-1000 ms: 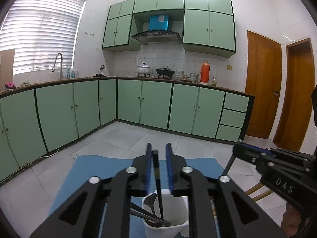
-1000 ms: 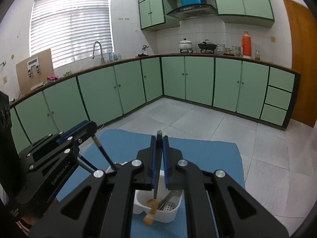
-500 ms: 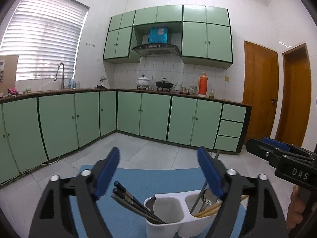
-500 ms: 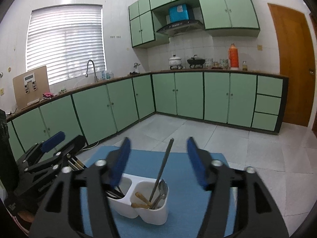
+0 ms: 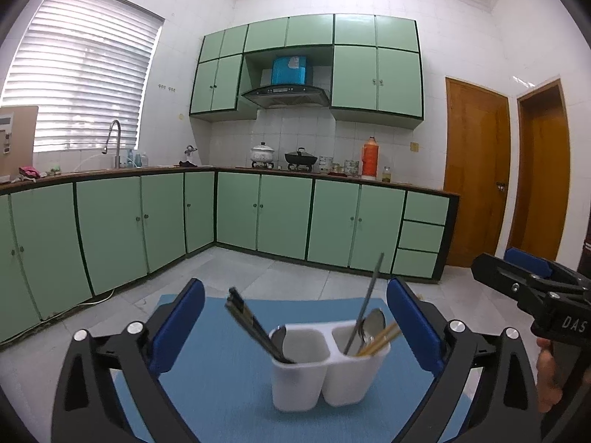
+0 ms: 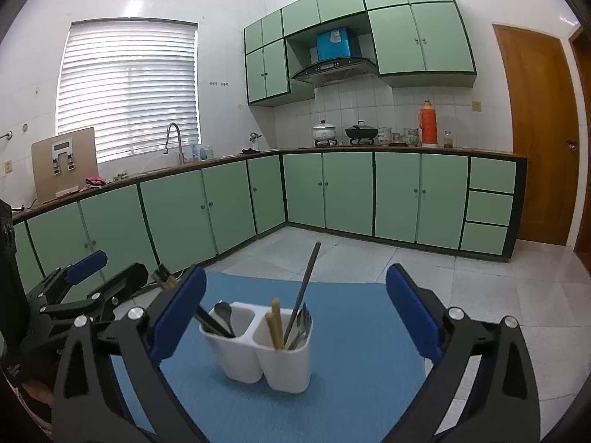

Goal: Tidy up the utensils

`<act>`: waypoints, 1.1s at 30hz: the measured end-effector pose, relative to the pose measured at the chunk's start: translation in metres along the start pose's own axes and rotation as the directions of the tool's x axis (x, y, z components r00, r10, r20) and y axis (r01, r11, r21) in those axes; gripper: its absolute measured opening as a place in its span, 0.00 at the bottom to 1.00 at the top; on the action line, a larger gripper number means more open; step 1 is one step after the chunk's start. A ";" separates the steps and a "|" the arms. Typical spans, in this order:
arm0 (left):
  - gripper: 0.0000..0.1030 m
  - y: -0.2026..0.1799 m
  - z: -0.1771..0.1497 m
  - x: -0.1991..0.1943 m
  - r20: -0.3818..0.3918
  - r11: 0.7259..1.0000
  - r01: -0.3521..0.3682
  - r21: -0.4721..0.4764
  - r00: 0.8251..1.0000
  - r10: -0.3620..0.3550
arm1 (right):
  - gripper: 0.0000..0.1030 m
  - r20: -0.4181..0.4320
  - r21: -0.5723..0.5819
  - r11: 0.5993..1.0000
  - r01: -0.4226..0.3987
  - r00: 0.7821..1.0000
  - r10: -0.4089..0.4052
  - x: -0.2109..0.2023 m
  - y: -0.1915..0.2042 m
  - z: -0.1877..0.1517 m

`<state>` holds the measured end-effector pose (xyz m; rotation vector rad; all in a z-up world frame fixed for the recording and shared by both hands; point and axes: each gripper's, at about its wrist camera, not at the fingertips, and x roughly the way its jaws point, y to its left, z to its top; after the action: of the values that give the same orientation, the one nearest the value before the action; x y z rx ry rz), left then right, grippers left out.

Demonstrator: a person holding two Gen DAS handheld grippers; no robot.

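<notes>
A white two-compartment utensil holder (image 5: 328, 365) stands on a blue mat (image 5: 221, 387); it also shows in the right wrist view (image 6: 258, 347). Its left compartment holds dark chopsticks (image 5: 247, 323) and a dark spoon. Its right compartment holds a long grey utensil (image 5: 365, 302), spoons and wooden chopsticks (image 5: 380, 339). My left gripper (image 5: 295, 328) is open and empty, just behind the holder. My right gripper (image 6: 295, 313) is open and empty, facing the holder from the other side; it also shows in the left wrist view (image 5: 532, 280).
The blue mat (image 6: 351, 332) lies on a pale tiled floor. Green cabinets (image 5: 258, 214) run along the back and left walls, with a sink (image 5: 114, 147), pots and an orange flask (image 5: 369, 155) on the counter. Wooden doors (image 5: 476, 170) stand at right.
Both grippers opened and let go of the utensils, which now stand in the holder. Both grippers pulled back and up, away from the holder.
</notes>
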<state>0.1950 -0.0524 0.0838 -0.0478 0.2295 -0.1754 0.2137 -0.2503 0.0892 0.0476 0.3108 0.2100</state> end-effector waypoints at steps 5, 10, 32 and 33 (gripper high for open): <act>0.94 -0.001 -0.010 -0.026 -0.008 1.000 -0.005 0.013 1.000 0.005 | 0.93 -0.008 0.003 1.000 -0.010 1.000 0.010 -0.020 0.003 -0.013; 0.94 -0.005 -0.022 -0.050 -0.024 1.000 -0.006 0.030 1.000 0.007 | 0.93 -0.019 -0.004 1.000 -0.013 1.000 0.013 -0.039 0.010 -0.026; 0.94 -0.007 -0.056 -0.116 -0.111 0.999 -0.045 0.023 0.993 0.047 | 0.93 -0.100 0.006 1.000 -0.013 0.995 0.014 -0.090 0.037 -0.069; 0.94 -0.007 -0.057 -0.118 -0.112 0.999 -0.044 0.022 0.993 0.046 | 0.93 -0.102 0.004 1.000 -0.015 0.995 0.015 -0.093 0.038 -0.070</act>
<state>0.0675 -0.0398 0.0550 -0.0136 0.3410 -0.1357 0.0985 -0.2318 0.0533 0.0425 0.4122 0.2269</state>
